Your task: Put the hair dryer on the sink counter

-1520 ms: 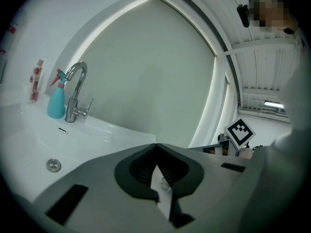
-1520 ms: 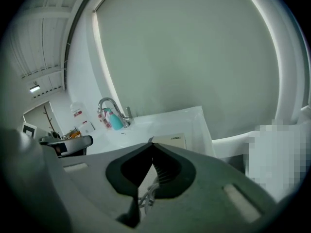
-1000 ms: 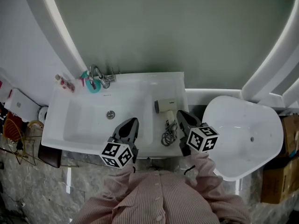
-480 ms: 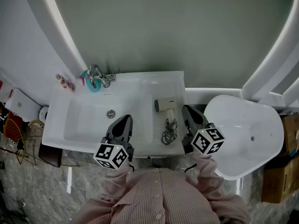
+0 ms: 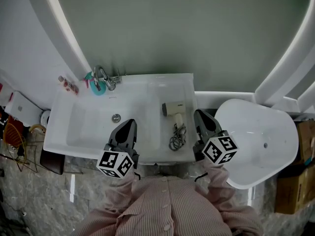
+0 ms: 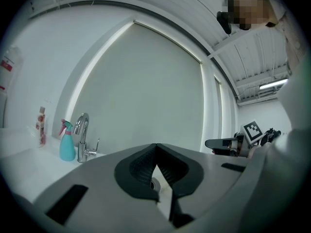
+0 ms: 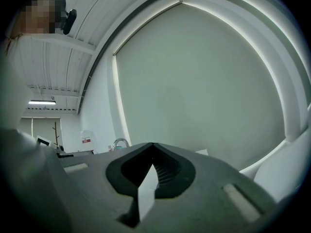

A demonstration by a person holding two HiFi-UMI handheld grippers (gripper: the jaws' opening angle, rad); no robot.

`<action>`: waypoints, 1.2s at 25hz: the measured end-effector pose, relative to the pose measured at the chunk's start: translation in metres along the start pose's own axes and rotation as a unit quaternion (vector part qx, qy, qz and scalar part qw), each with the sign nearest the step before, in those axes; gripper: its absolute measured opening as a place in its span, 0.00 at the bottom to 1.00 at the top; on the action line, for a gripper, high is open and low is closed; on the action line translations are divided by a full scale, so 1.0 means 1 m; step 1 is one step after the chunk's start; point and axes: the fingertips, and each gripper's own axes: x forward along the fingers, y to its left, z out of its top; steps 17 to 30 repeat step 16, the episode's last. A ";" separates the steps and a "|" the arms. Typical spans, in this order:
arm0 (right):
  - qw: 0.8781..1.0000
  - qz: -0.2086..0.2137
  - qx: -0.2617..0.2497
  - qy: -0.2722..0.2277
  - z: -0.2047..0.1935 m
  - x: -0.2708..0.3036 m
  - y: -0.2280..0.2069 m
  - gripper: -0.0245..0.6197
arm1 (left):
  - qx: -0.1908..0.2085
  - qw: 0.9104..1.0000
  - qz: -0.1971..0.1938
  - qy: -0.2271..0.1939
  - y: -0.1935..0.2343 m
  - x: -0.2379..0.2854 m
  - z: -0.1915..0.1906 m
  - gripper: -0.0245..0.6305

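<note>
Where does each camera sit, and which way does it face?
Head view: on the person's head, steeply down at sink counter and hair dryer; left gripper, right gripper, sleeves show.
Left gripper view: on left gripper, level toward faucet; its shut jaws show.
Right gripper view: on right gripper, level toward grey wall; shut jaws show.
Shared: faucet, in all three.

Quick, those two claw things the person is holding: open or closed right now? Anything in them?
Left gripper: closed, nothing between its jaws.
Right gripper: closed, nothing between its jaws.
</note>
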 end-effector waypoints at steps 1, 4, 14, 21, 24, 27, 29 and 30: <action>1.000 -0.001 -0.002 0.000 0.000 -0.001 0.000 0.05 | 0.001 1.000 0.002 -0.001 0.000 -0.001 0.001 0.04; 1.000 -0.003 -0.003 -0.001 0.001 -0.003 -0.001 0.05 | 0.006 1.000 0.008 -0.003 0.001 -0.002 0.004 0.03; 1.000 -0.013 0.002 0.005 -0.001 -0.006 -0.008 0.05 | 0.008 1.000 0.016 0.006 0.004 -0.002 0.002 0.03; 1.000 -0.016 0.001 0.007 -0.002 -0.005 -0.011 0.05 | 0.008 1.000 0.018 0.008 0.005 -0.002 0.000 0.03; 1.000 -0.016 0.001 0.007 -0.002 -0.005 -0.011 0.05 | 0.008 1.000 0.018 0.008 0.005 -0.002 0.000 0.03; 1.000 -0.016 0.001 0.007 -0.002 -0.005 -0.011 0.05 | 0.008 1.000 0.018 0.008 0.005 -0.002 0.000 0.03; 1.000 -0.016 0.001 0.007 -0.002 -0.005 -0.011 0.05 | 0.008 1.000 0.018 0.008 0.005 -0.002 0.000 0.03; 1.000 -0.016 0.001 0.007 -0.002 -0.005 -0.011 0.05 | 0.008 1.000 0.018 0.008 0.005 -0.002 0.000 0.03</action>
